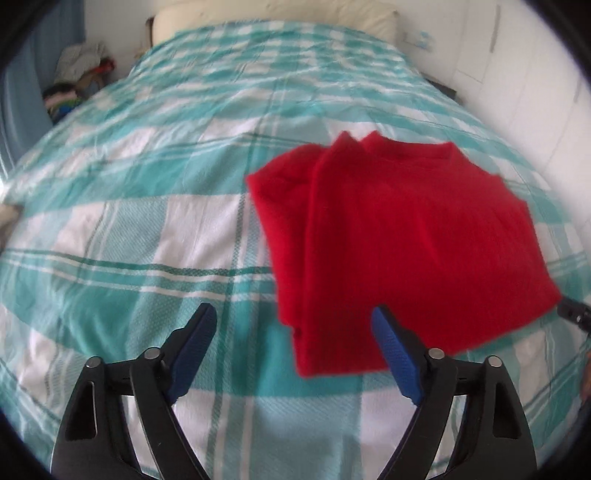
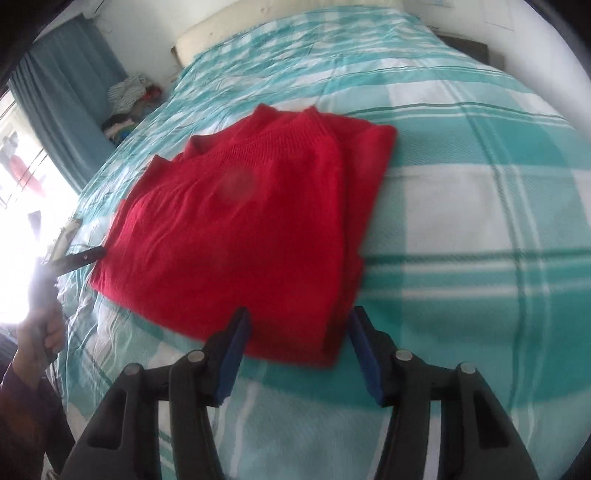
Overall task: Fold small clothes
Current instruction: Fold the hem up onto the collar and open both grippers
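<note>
Red knit top (image 1: 406,236) lies folded on the bed (image 1: 147,229). Left tongs (image 1: 293,325) and right tongs (image 2: 299,328) both open, empty. Next likely: grab another garment.

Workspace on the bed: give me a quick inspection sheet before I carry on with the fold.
Surface: bed with teal-and-white checked cover, wrinkled, pillow at the far end.
Job's things: red knitted sweater lies folded on the cover, sleeve sides tucked in, neckline at the far edge.
Clutter: pile of clothes beside the bed by the wall.
Grippers: left gripper open, nothing between the pads; right gripper open, straddling the sweater's near corner, not pressing it.
Cables: nothing seen.
Surroundings: blue curtain, bright window at the left, white wall.
</note>
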`<state>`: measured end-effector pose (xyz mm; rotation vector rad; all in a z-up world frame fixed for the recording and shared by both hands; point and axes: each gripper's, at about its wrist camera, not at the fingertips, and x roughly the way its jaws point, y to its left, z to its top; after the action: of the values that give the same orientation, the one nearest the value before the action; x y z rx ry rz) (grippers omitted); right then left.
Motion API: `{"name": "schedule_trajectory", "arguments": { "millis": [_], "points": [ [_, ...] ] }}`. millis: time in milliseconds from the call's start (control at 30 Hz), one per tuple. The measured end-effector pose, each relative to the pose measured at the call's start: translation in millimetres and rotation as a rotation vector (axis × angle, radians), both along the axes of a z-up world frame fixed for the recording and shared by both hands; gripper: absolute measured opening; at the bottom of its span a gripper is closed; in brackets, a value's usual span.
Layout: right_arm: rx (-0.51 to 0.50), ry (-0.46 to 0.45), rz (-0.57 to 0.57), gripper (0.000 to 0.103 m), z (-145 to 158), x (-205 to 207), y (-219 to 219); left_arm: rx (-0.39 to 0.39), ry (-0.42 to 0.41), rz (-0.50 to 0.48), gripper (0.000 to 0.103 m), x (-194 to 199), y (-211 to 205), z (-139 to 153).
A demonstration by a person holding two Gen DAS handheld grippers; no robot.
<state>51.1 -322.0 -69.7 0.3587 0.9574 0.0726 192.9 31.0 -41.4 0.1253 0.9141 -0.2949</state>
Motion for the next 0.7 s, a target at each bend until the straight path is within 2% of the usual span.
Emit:
{"name": "schedule_trajectory", "arguments": {
  "millis": [33,100,133,233,300,367,467,700],
  "points": [
    [0.007,-0.040,-0.012,0.061,4.9,-14.0,4.1,-0.013,-0.033,-0.031,0.099,-20.0,-7.7,6.2],
    [-0.009,-0.115,-0.082,0.071,9.7,-40.8,12.9,-0.083,-0.070,-0.096,0.101,-54.6,-22.6,11.2],
    [-0.025,-0.143,-0.132,0.079,7.4,-53.3,15.8,-0.113,-0.072,-0.115,0.102,-66.9,-30.1,9.8],
    [-0.142,-0.145,-0.215,0.081,-10.4,-71.6,28.4,-0.173,-0.017,-0.156,0.102,-84.6,-52.8,-7.3],
    [-0.195,-0.122,-0.205,0.081,-24.1,-74.8,37.2,-0.160,0.037,-0.189,0.101,-89.3,-66.9,-26.0],
    [-0.231,-0.132,-0.191,0.086,-26.8,-78.7,41.2,-0.103,0.062,-0.218,0.101,-93.4,-75.9,-40.6],
    [-0.239,-0.115,-0.161,0.097,-34.4,-73.4,44.6,-0.061,0.039,-0.229,0.102,-96.6,-80.9,-43.2],
    [-0.207,-0.129,-0.156,0.100,-37.2,-67.3,41.1,-0.045,0.058,-0.231,0.103,-95.2,-84.3,-52.1]
  ]
}}
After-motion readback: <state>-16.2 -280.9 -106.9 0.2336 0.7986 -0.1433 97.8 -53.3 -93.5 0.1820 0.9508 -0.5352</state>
